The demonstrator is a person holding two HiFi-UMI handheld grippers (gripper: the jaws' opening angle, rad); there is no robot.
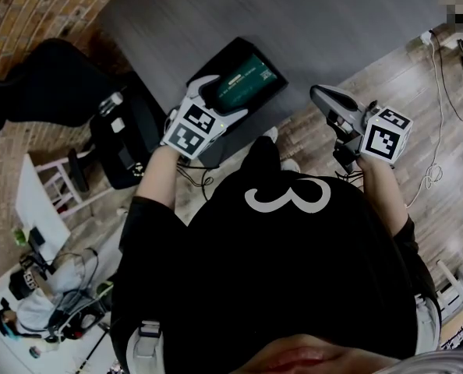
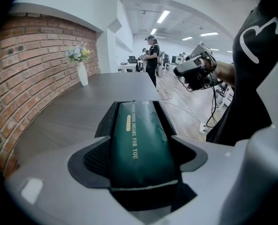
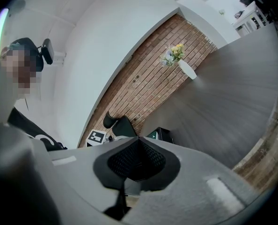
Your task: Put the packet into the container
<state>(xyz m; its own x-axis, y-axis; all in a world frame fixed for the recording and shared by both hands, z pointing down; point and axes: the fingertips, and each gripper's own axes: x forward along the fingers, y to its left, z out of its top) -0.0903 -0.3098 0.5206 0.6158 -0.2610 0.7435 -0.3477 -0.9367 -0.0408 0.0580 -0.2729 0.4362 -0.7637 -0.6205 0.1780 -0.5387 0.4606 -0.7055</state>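
A dark green packet (image 2: 138, 144) with gold print lies lengthwise between the two pads of my left gripper (image 2: 140, 159), which press on its sides. Its far end reaches into a black open container (image 2: 107, 121) that stands at the near edge of the dark table (image 2: 78, 111). From the head view the packet (image 1: 249, 80) sits over the container (image 1: 272, 92), with the left gripper (image 1: 220, 100) at its near end. My right gripper (image 1: 319, 93) hangs off the table to the right, above the wood floor. Its pads (image 3: 138, 142) meet, with nothing between them.
A white vase of flowers (image 2: 82, 69) stands at the table's far end by the brick wall (image 2: 31, 74). A person (image 2: 152, 60) stands in the distance. Black chairs (image 1: 37, 84) are at the left, and cables (image 1: 434, 170) lie on the floor at the right.
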